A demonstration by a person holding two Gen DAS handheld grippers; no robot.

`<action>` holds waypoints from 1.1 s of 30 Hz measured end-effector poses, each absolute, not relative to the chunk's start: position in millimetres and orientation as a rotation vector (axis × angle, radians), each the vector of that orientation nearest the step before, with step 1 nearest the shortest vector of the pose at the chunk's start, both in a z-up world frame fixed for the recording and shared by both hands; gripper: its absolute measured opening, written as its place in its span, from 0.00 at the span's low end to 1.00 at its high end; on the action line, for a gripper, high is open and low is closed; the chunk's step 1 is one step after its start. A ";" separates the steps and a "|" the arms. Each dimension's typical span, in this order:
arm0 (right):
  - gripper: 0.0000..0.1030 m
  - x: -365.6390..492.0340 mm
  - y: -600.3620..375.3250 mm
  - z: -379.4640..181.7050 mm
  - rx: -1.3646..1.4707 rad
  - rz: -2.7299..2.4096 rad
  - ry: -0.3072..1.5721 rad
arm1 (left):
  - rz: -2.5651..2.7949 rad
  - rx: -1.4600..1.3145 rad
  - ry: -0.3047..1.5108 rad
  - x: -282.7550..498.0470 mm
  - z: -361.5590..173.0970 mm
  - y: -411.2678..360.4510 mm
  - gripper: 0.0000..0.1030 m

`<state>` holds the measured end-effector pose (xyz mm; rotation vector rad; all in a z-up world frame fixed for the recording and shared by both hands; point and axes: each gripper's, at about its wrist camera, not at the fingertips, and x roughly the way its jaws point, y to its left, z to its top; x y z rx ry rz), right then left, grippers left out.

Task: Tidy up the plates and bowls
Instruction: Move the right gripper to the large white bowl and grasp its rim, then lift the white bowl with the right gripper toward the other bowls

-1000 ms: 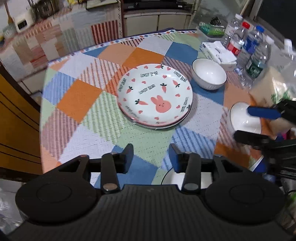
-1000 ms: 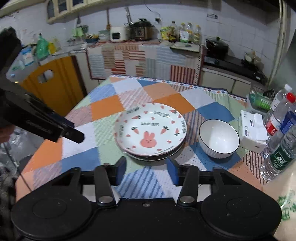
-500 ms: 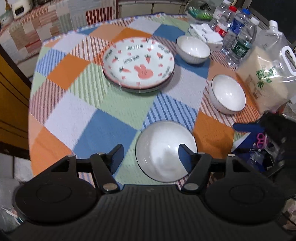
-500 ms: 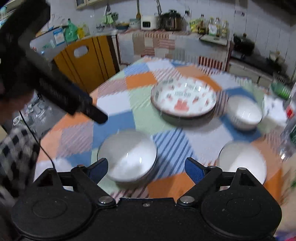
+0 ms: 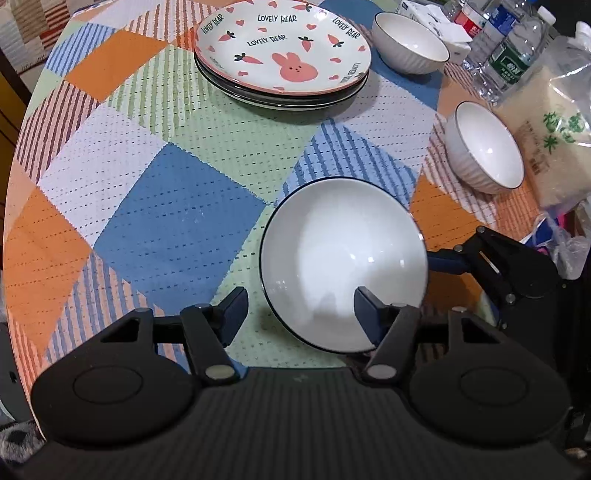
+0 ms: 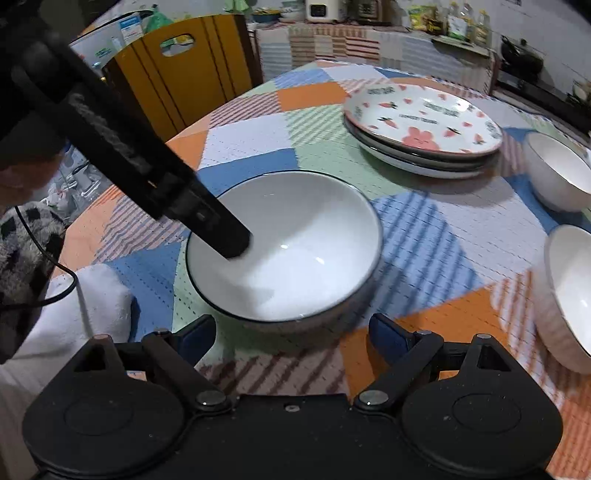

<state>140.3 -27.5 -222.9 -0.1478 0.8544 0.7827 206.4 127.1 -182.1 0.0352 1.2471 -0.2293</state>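
Observation:
A large white bowl (image 5: 343, 262) with a dark rim sits on the patchwork tablecloth near the table's front edge. My left gripper (image 5: 299, 310) is open; its right finger is inside the bowl and its left finger outside, straddling the near rim. In the right wrist view that finger (image 6: 221, 236) reaches into the same bowl (image 6: 295, 254). My right gripper (image 6: 291, 332) is open and empty just before the bowl. A stack of plates with a pink rabbit plate (image 5: 284, 51) on top lies at the middle. Two smaller white bowls (image 5: 484, 147) (image 5: 410, 40) stand to the right.
Water bottles (image 5: 509, 59), a tissue pack (image 5: 432, 18) and a bag of rice (image 5: 550, 136) crowd the table's right side. A yellow chair back (image 6: 184, 70) stands beyond the left edge. A kitchen counter (image 6: 369, 40) runs along the back.
Both grippers have dropped and moved in on the large front bowl. The left gripper's right finger now sits inside the bowl. The right gripper has swung to face it closely.

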 end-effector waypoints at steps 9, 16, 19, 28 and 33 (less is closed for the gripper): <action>0.89 146.3 -14.9 -233.9 -0.156 0.779 0.781 | -0.223 0.048 1.225 209.9 -191.6 127.4 0.33; 0.88 155.7 -19.4 -217.7 -0.154 0.752 0.722 | -0.205 0.136 1.176 219.2 -175.8 113.4 0.33; 0.88 166.0 -23.8 -211.9 -0.159 0.738 0.706 | -0.214 0.144 1.157 227.8 -170.1 108.8 0.33; 0.88 193.0 -32.2 -225.2 -0.171 0.713 0.736 | -0.209 0.088 1.162 254.1 -187.8 102.2 0.33; 0.88 195.5 -33.2 -234.6 -0.171 0.709 0.774 | -0.202 0.048 1.194 257.3 -198.6 101.3 0.32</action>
